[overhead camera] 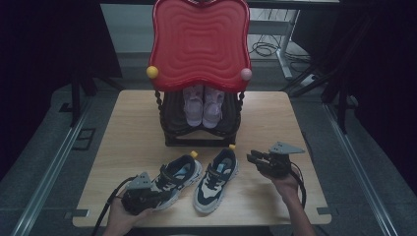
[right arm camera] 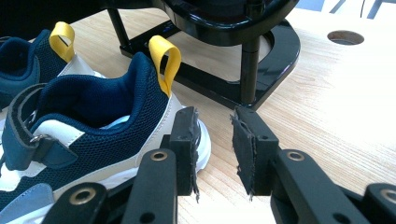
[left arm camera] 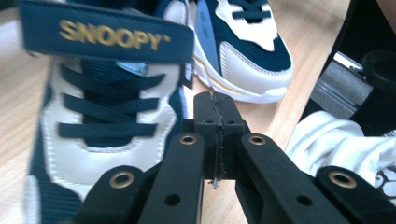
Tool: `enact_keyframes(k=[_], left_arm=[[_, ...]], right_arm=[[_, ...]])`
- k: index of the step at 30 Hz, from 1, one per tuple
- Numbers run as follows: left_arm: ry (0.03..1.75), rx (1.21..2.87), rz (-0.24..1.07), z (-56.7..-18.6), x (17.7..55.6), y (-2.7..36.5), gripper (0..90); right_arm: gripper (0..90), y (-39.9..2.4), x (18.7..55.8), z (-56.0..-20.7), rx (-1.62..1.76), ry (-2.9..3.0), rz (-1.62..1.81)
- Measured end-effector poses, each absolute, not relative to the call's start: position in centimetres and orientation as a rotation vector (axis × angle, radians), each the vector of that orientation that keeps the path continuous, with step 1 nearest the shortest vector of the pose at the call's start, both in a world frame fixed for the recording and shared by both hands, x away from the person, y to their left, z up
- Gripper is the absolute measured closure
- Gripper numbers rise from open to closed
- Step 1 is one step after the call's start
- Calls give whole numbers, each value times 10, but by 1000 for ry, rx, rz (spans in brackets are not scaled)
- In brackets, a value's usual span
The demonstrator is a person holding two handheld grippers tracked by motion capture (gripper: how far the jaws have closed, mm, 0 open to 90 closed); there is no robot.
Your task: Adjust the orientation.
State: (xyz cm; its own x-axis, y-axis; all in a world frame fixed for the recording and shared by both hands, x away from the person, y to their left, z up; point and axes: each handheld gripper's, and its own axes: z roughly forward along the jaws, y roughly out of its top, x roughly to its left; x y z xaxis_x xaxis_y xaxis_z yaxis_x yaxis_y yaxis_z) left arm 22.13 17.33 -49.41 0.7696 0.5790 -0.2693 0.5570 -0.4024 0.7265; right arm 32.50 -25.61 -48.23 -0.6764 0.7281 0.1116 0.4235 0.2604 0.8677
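Note:
Two navy and white sneakers lie side by side near the table's front edge, the left sneaker (overhead camera: pixel 177 179) and the right sneaker (overhead camera: pixel 215 179). My left gripper (overhead camera: pixel 156 194) is at the toe end of the left sneaker. In the left gripper view its pads meet at the left gripper tip (left arm camera: pixel 217 119), shut with nothing seen between them, just beside the laced white upper (left arm camera: pixel 107 116). My right gripper (overhead camera: pixel 252 157) hovers right of the right sneaker's heel. In the right gripper view the right gripper (right arm camera: pixel 215 135) is open and empty, beside the navy heel (right arm camera: pixel 93 121) with its yellow pull loop (right arm camera: pixel 166 60).
A black shoe rack (overhead camera: pixel 199 132) with a red wavy top (overhead camera: pixel 199 42) stands at the table's back middle, holding a pair of pink shoes (overhead camera: pixel 202 105). Its black base (right arm camera: pixel 266 56) is just beyond my right gripper. Bare wooden table (overhead camera: pixel 275 123) lies to the right.

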Motion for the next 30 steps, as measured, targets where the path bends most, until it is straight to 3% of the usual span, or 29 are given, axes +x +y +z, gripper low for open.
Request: enact_keyframes(k=[30], left_arm=[[954, 2233, 115, -520, 210, 164, 897]], right_arm=[[693, -259, 326, -483, 1068, 2214, 1385]])
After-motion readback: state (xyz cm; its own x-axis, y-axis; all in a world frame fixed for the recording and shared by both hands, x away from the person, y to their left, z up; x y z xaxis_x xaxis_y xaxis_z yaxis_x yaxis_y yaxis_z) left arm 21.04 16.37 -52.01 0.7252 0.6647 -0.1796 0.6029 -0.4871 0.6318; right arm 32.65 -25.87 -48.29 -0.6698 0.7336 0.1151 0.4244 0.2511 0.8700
